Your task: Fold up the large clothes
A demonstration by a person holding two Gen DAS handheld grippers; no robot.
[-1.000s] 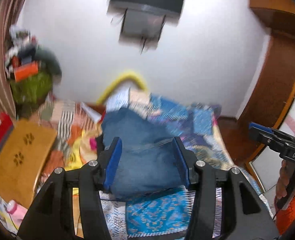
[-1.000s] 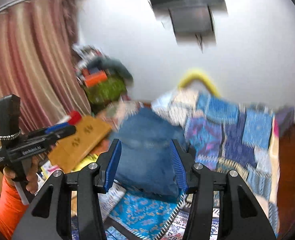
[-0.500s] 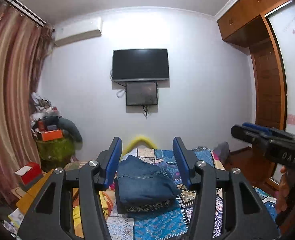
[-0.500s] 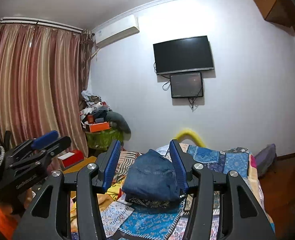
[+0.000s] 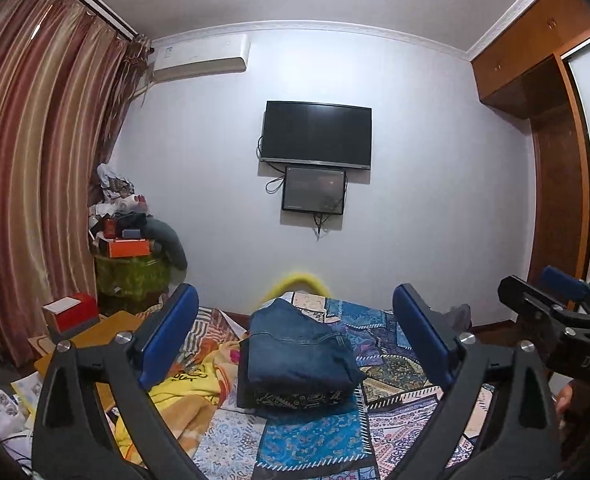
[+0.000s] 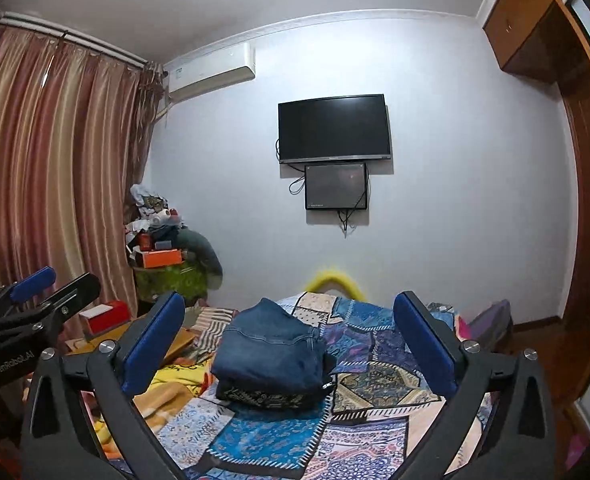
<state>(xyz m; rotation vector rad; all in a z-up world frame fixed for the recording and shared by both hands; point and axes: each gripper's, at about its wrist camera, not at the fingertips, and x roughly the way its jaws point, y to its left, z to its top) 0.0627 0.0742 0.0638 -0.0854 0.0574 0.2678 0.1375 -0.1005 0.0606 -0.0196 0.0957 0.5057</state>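
Between our two spread sets of jaws, out ahead on the patchwork bedspread [image 5: 379, 364], lie the folded jeans [image 5: 299, 350], stacked on top of a dark patterned folded garment [image 5: 295, 398] whose edge shows beneath them. We hold the left gripper [image 5: 295, 332] with its blue-padded fingers [image 5: 171, 336] wide apart and nothing between them; the jeans sit well beyond the fingertips, centred in the gap as the left wrist view frames them. Our right gripper [image 6: 291, 332] is likewise released and empty, and in its view the jeans [image 6: 271, 350] lie ahead and a little toward its left finger. Neither gripper touches the cloth.

To the right of the left jaws we see the right gripper [image 5: 555, 312] held in the air, and left of the right jaws the left gripper [image 6: 35, 300] shows the same way. Left of the jaws a yellow blanket [image 5: 191, 392] is bunched on the bed, just beside the stack. Far ahead, above the jaws, a dark television [image 5: 317, 135] hangs on the wall with a smaller screen [image 5: 314, 195] just beneath it.
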